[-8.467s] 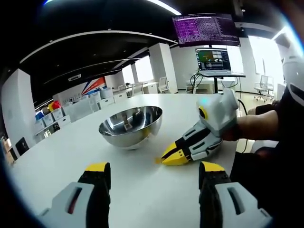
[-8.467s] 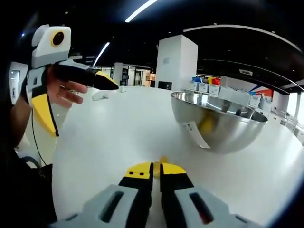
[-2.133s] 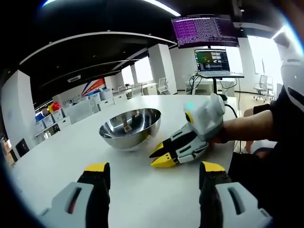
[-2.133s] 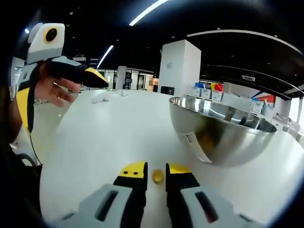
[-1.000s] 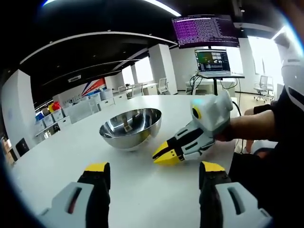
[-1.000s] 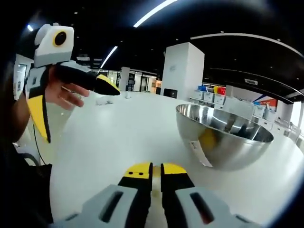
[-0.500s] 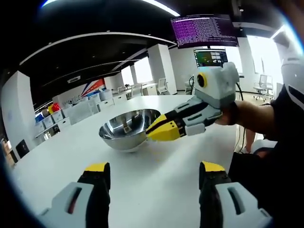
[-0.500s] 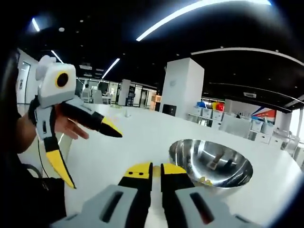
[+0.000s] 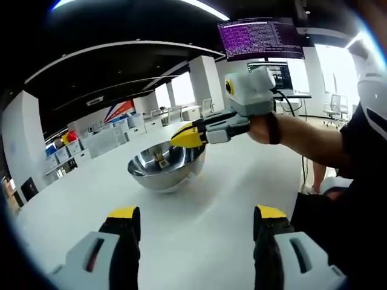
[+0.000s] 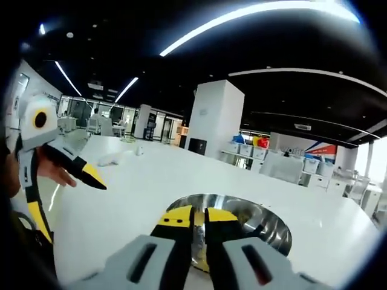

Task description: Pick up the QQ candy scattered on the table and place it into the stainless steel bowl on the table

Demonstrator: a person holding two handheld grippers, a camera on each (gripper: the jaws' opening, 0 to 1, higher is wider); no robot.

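Left gripper view puts your left gripper point(image 9: 192, 225) low over the white table point(image 9: 242, 175), its two yellow-tipped jaws standing wide apart with nothing between them. Ahead of those jaws sits one stainless steel bowl point(image 9: 164, 171), and your right gripper point(image 9: 187, 136) reaches in from the right, its tips hanging above the bowl's near rim. Its jaws look pressed together there; what they carry is too small to make out from this side.

Right gripper view looks down along the right gripper point(image 10: 194, 217): the two jaws stand nearly together, with a sliver of yellow candy point(image 10: 198, 220) pinched between the tips, directly above the open mouth of the bowl point(image 10: 266, 223). More yellow shows low in the bowl just past the jaws, though you cannot count pieces there. Your left gripper point(image 10: 94, 176) shows off to the left of these jaws, well apart from the bowl.

Around you: one white pillar point(image 10: 214, 118) beyond the bowl, a row of bins point(image 10: 290, 164) far to the right, and, in the left gripper view, two lit screens point(image 9: 261, 37) behind your right arm. Nothing on the table stands between either gripper and the bowl.
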